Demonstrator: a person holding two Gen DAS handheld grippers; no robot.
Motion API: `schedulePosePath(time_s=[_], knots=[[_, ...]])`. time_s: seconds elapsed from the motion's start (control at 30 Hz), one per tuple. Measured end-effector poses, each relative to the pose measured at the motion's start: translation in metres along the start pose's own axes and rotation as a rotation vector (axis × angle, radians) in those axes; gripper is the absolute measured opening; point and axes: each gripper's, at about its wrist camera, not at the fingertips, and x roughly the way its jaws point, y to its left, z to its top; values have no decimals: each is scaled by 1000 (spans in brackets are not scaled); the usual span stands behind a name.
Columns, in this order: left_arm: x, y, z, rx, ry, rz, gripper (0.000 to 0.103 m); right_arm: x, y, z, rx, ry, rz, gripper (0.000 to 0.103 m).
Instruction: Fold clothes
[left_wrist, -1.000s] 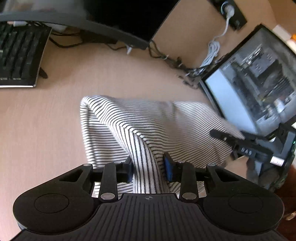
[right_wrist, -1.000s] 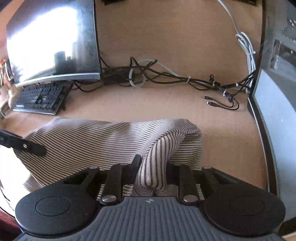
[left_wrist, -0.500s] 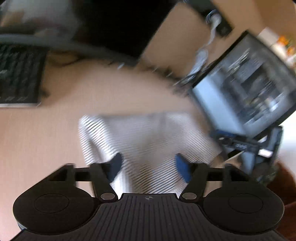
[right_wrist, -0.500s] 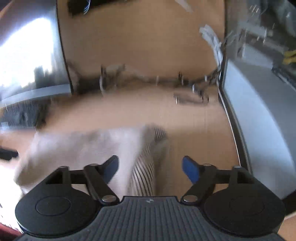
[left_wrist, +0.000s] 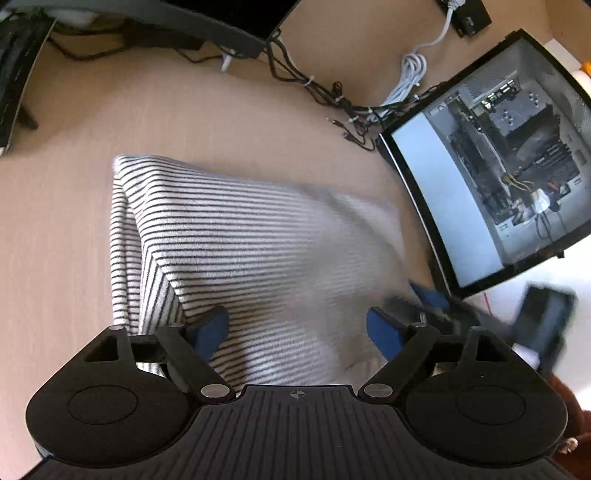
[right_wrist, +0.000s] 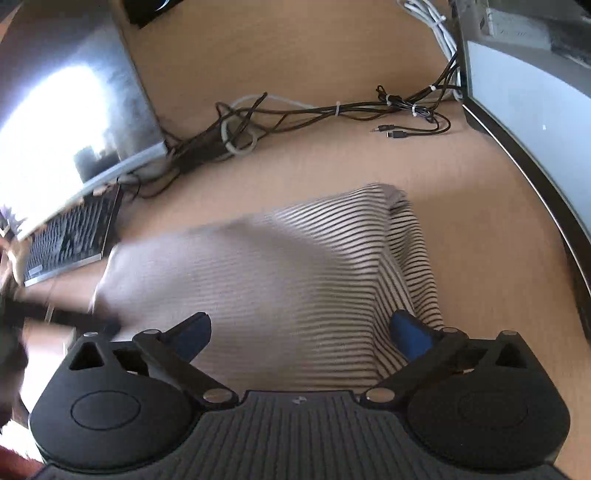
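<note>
Both grippers have just let go: the left gripper (left_wrist: 297, 326) and right gripper (right_wrist: 301, 332) have been opening, jaws now spread, gripping nothing. One striped garment (left_wrist: 251, 251), partly blurred, lies folded mid-desk (left_wrist: 207, 118), its near edge hidden.

A light wooden desk (left_wrist: 221, 110) carries a glass-sided computer case (left_wrist: 498, 155) ahead and right of the tongs. A keyboard (right_wrist: 74, 236) and a monitor (right_wrist: 66, 96) sit ahead to the left. Between them, 1 tangle of black and white cables (right_wrist: 295, 114) lies along the far edge.
</note>
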Motion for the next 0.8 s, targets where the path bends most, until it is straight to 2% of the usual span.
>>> schedulePosePath(time_s=[0.13,0.27,0.33,0.47,0.5,0.6,0.73,0.8], knots=[[23,-8,28,49,-47,34,99,2,22,-6,-75,49,-57,103],[40,-17,48,97,-66,71,100,-10,24,3,-78,97,-28,103],[41,-20,53,83,-57,68,100,-22,19,13,-64,70,-31,103],[24,-32,53,94,-92,-1,100,-31,9,35,-102,-23,-81,103],[19,-37,55,106,-117,-43,100,-32,7,41,-117,-46,-95,103],[18,-50,69,136,-184,-97,101,-17,5,57,-163,-93,-124,103],[49,-39,91,64,-184,-67,101,10,-5,67,-93,-83,-22,103],[67,-24,93,24,-158,0,101,27,-13,63,-54,-36,1,103]])
